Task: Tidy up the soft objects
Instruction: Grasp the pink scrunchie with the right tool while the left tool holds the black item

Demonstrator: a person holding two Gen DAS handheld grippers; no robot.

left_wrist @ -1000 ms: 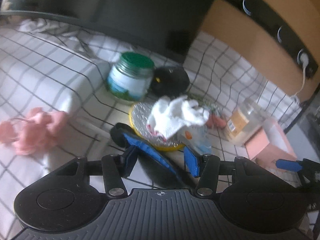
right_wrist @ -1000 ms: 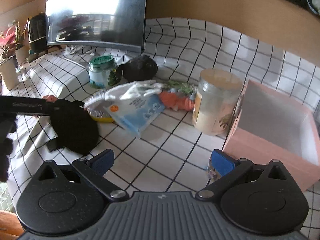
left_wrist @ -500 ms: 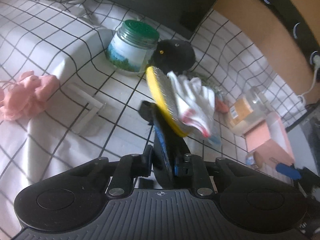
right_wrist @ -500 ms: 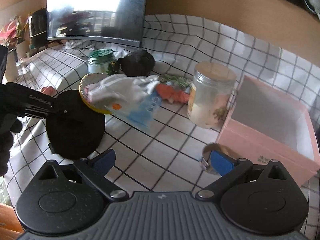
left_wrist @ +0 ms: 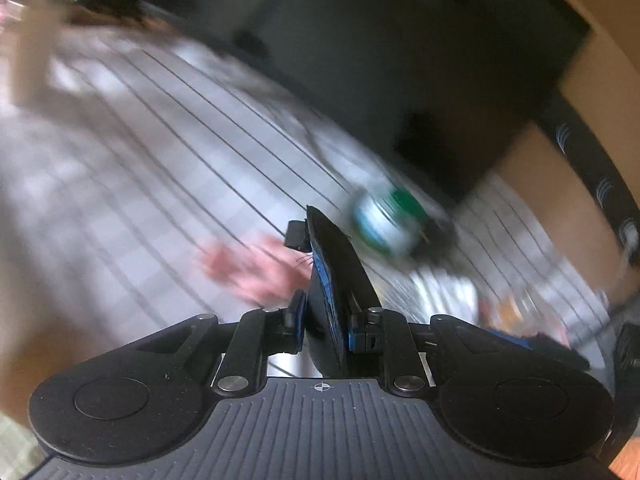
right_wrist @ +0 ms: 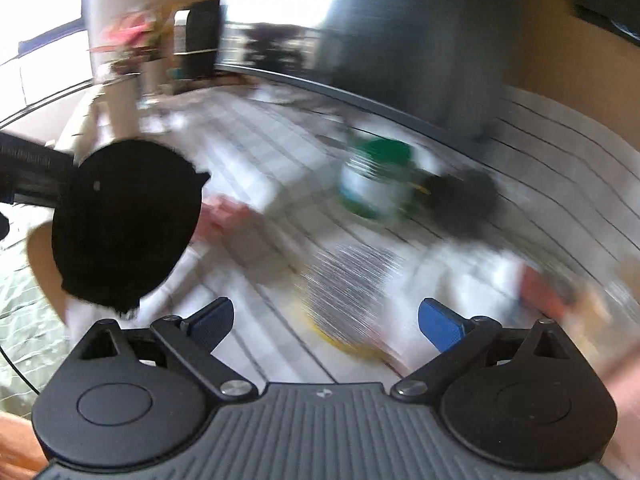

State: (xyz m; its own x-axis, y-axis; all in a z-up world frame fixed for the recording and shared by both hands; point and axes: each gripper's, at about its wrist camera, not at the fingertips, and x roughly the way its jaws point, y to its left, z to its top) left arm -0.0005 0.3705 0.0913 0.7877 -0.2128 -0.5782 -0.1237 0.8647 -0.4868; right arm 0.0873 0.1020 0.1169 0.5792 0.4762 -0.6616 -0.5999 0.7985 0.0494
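My left gripper (left_wrist: 324, 320) is shut on a flat round black pad (left_wrist: 340, 280) with a blue inner face, held edge-on above the checked cloth. In the right wrist view the same black pad (right_wrist: 124, 220) hangs at the left. My right gripper (right_wrist: 324, 320) stands open with nothing between its fingers, above a yellow-rimmed silver disc (right_wrist: 348, 292). A pink soft bundle (left_wrist: 256, 272) lies just beyond the pad. A white cloth (right_wrist: 472, 280) and an orange soft piece (right_wrist: 540, 288) lie blurred at the right.
A green-lidded jar (right_wrist: 376, 180) and a dark plush lump (right_wrist: 464, 200) stand on the checked tablecloth (left_wrist: 120, 184) further back. A big dark screen (left_wrist: 400, 60) fills the rear. Potted plants (right_wrist: 132, 36) sit far left. Both views are motion-blurred.
The left gripper closed on the black pad, lifted it and swung left; the yellow-rimmed disc and white cloth slid off it. The right gripper also swung left, still open.
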